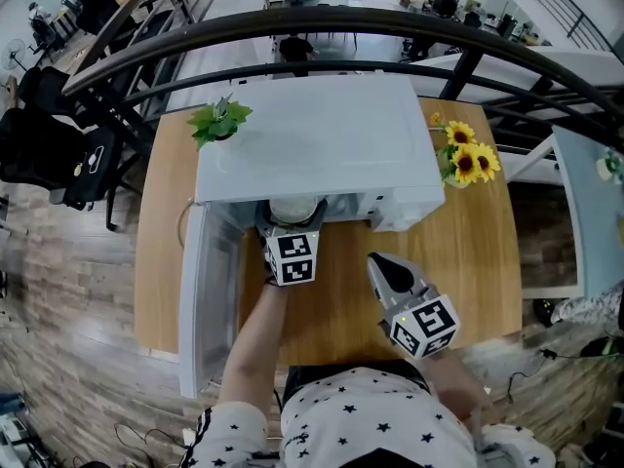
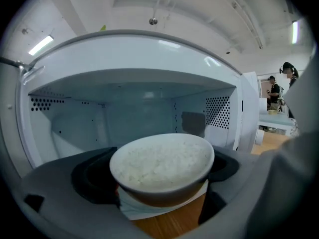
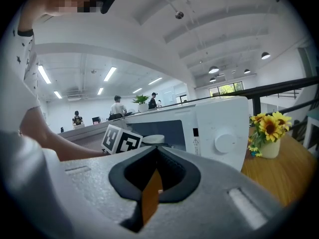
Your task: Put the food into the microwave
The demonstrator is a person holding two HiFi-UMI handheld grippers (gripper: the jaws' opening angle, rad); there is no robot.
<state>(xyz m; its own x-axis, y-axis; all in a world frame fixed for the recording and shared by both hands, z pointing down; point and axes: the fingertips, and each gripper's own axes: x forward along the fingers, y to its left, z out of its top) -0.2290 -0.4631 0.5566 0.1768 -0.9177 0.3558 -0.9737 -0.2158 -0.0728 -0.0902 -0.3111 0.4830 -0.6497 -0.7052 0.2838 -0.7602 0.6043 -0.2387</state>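
Observation:
A white bowl of rice [image 2: 162,166] sits between the jaws of my left gripper [image 2: 159,185], which is shut on it. The bowl [image 1: 295,210] hangs at the mouth of the white microwave [image 1: 322,144], just above the wooden table. Ahead of it the open cavity [image 2: 124,118] shows pale walls with nothing inside. The microwave door [image 1: 210,300] swings out to the left. My right gripper [image 1: 383,264] hovers over the table in front of the microwave's control panel [image 3: 222,133], jaws shut on nothing. In the right gripper view the bowl's rim [image 3: 152,140] peeks past the left marker cube.
A vase of sunflowers [image 1: 468,162] stands right of the microwave on the table [image 1: 478,261]. A small green plant [image 1: 219,120] sits at its back left corner. A dark railing [image 1: 390,22] runs behind the table. People stand far off in the office.

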